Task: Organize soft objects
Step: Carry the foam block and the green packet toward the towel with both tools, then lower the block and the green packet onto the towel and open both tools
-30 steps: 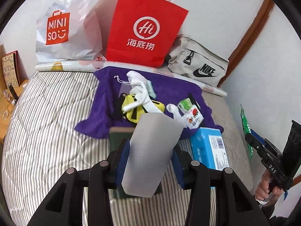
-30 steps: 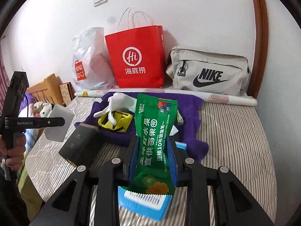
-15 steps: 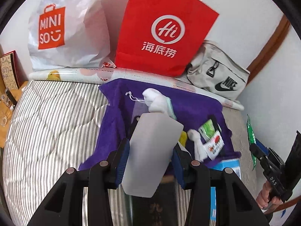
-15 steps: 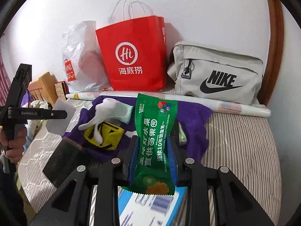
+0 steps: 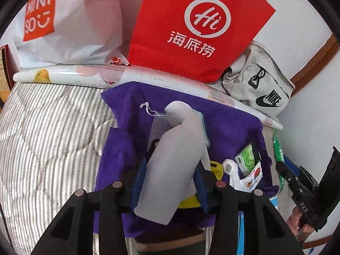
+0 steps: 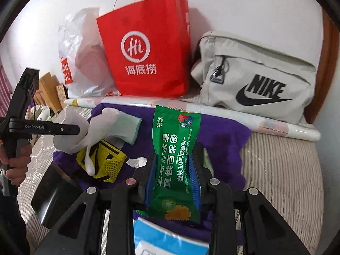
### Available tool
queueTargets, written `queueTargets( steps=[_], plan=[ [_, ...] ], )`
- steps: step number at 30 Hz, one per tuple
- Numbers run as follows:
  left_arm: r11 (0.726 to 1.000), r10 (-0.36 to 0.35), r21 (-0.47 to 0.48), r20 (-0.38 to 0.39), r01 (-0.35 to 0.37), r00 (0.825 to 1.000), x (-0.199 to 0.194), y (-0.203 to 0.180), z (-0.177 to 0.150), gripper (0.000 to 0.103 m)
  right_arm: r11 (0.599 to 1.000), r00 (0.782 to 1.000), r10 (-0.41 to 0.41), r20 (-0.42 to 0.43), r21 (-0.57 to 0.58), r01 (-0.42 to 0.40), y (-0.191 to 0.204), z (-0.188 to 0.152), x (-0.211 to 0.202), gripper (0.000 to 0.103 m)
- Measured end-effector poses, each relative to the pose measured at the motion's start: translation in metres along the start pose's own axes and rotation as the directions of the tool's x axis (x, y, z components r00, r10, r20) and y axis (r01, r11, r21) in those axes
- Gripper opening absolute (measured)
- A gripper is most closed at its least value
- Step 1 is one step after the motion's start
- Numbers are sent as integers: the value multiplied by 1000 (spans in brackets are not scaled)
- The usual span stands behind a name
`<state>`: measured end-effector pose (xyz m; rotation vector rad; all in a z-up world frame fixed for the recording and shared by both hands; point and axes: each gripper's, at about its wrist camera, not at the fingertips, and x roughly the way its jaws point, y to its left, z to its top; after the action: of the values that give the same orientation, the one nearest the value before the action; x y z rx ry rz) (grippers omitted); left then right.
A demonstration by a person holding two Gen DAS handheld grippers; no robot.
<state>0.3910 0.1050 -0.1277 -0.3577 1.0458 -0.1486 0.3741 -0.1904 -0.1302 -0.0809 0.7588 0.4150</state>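
My left gripper point(image 5: 172, 162) is shut on a plain grey-white packet point(image 5: 165, 191), held over a purple towel point(image 5: 229, 125) on the striped bed. On the towel lie a white glove point(image 5: 180, 116), a yellow mesh pouch point(image 6: 102, 163) and small snack sachets point(image 5: 248, 165). In the right wrist view my right gripper point(image 6: 173, 156) is shut on a green wet-wipes packet point(image 6: 176, 131) above the towel's point(image 6: 225, 140) near edge. The left gripper's arm point(image 6: 63, 129) reaches in from the left there, over the glove point(image 6: 112, 123).
A red paper bag point(image 6: 146, 48), a white Miniso bag point(image 5: 63, 19) and a grey Nike bag point(image 6: 255, 85) stand along the wall behind a rolled poster point(image 6: 276, 125). A blue box point(image 6: 170, 240) and a dark book point(image 6: 53, 197) lie near me. A hand point(image 6: 14, 163) holds the left gripper.
Both grippers have moved forward and a little down toward the purple towel and the bags, each keeping its packet. The towel's items now lie right under the left gripper.
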Motion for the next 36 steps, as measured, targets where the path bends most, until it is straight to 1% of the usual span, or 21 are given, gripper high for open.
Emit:
queueTargets(
  steps=[5,8,11,14,15,18,19,20,22,24,26,28,31,33,36],
  plan=[
    [1000,11,1,-25,-11,1000,14,4,1,41,1000,998,12,-54,-7,-13,4,0,24,31],
    [1000,3,2,-46,-3,999,21,7,-1,41,1000,996,9,-89,-2,-9,3,-2,36,31],
    [1000,1,10,-72,0,997,26,5,-2,45,1000,992,19,-123,4,-18,3,-3,45,31],
    [1000,-7,15,-91,8,996,29,5,-3,53,1000,991,24,-132,7,-23,3,-3,46,36],
    [1000,-15,17,-94,17,996,29,5,-3,59,1000,991,21,-131,5,-21,4,-3,45,36],
    [999,-14,37,-93,17,996,27,0,-7,68,1000,992,15,-124,-12,-17,6,-4,43,43],
    [999,-4,49,-90,9,996,25,-2,-8,73,1000,992,13,-122,-15,-15,6,-3,42,49],
    [998,5,62,-86,0,996,23,-4,-9,76,1000,993,9,-119,-18,-11,7,-3,40,56],
    [996,24,91,-73,-18,997,16,-7,-12,80,1000,994,6,-105,-24,-9,9,-3,35,58],
    [992,62,110,-64,-55,996,7,-9,-15,83,1000,995,3,-99,-26,-6,11,-3,29,60],
    [988,96,122,-43,-90,994,-3,-10,-17,83,1000,996,1,-89,-22,-3,12,-4,22,62],
    [987,106,128,-35,-100,994,-14,-9,-20,83,1000,996,1,-84,-17,-3,13,-5,14,63],
    [989,93,115,-25,-90,995,-32,-12,-25,83,1000,997,-12,-77,-9,12,15,-8,-1,65],
    [988,88,125,-7,-86,996,-46,-18,-31,83,1000,996,-28,-79,0,28,17,-10,-14,66],
    [982,110,152,37,-115,993,-69,-33,-42,83,999,997,-47,-57,8,48,22,-17,-45,67]
  ],
)
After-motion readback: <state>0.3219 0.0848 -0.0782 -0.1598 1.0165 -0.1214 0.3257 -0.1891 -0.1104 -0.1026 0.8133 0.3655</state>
